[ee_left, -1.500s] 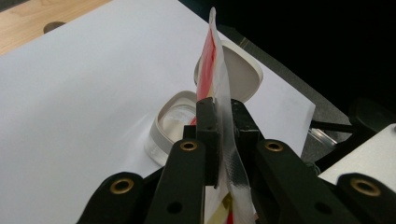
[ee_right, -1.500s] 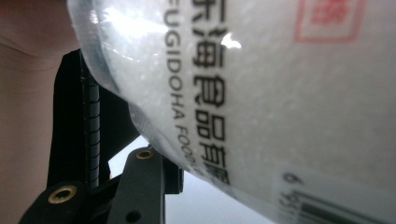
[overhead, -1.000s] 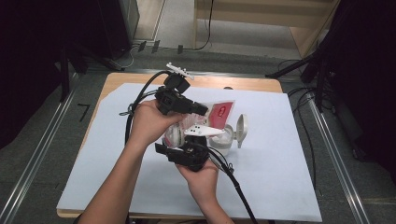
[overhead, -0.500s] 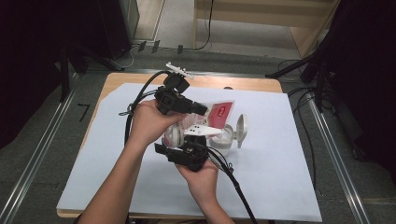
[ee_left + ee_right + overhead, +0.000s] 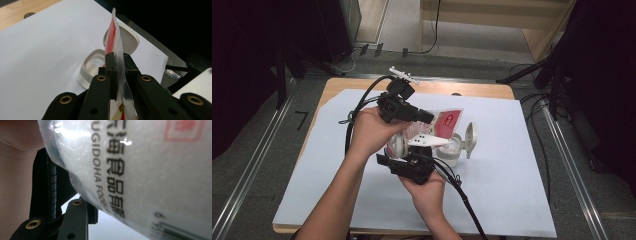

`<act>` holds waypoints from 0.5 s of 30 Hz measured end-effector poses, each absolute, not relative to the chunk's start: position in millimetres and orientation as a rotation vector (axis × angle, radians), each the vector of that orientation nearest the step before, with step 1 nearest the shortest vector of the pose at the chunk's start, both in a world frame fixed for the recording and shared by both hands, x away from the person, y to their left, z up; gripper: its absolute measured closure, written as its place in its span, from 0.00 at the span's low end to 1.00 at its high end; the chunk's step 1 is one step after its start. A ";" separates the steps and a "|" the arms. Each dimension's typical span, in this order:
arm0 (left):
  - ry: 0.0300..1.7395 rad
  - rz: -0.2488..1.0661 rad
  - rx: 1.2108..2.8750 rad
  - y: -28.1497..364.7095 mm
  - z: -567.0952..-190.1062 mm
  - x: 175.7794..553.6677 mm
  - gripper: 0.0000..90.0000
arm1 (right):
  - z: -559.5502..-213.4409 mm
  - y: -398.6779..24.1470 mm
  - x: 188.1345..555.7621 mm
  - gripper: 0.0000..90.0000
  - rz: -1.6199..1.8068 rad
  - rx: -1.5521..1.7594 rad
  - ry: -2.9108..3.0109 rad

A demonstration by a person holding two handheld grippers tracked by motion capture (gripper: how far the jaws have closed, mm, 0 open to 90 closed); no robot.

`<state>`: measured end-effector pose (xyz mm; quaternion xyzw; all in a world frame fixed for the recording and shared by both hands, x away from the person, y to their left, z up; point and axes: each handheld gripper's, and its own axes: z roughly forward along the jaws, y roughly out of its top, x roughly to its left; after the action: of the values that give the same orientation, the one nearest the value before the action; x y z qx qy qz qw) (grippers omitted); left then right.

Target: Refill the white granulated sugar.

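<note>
Above the open jar [image 5: 451, 149] on the white sheet [image 5: 512, 175], the left gripper [image 5: 119, 65] pinches the edge of a plastic bag [image 5: 113, 32]. The right gripper [image 5: 409, 162], just beside the jar, grips the bag's filled lower part.

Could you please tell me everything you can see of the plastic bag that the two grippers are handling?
The plastic bag is a soft pouch of clear film with a red printed panel, black lettering, a red stamp mark and a barcode label, and holds white granular stuff. It is held above the white sheet, over the open clear container with its hinged lid up. The left gripper clamps a flat edge of the bag between shut jaws. The right gripper has the bulging body pressed against its jaws; its grip is unclear.
</note>
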<state>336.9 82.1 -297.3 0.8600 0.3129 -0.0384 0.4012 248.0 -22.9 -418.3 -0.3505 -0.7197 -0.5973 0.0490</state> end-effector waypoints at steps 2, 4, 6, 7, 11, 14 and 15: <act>0.790 -0.101 2.170 81.9 -297.7 336.9 0.96 | -418.4 -23.2 248.0 0.69 -1.820 -1.068 -2.191; 0.787 -0.106 2.173 81.5 -297.8 337.0 0.95 | -418.6 -23.3 248.0 0.69 -1.821 -1.068 -2.187; 0.786 -0.108 2.172 81.0 -298.1 336.9 0.95 | -418.8 -23.1 247.5 0.69 -1.825 -1.074 -2.182; 0.786 -0.112 2.170 80.8 -298.2 336.7 0.95 | -418.8 -23.1 247.4 0.69 -1.825 -1.074 -2.179; 0.786 -0.101 2.173 79.9 -297.9 336.4 0.95 | -418.8 -23.7 247.2 0.69 -1.826 -1.078 -2.174; 0.786 -0.096 2.179 79.5 -297.6 336.2 0.95 | -419.0 -24.2 247.3 0.69 -1.826 -1.078 -2.174; 0.784 -0.098 2.176 79.3 -297.7 336.1 0.95 | -418.9 -24.4 247.4 0.69 -1.828 -1.078 -2.169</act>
<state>336.1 79.3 -297.7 0.8607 0.3101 -0.0388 0.4018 247.4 -24.4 -418.9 -0.3547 -0.7139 -0.6014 0.0535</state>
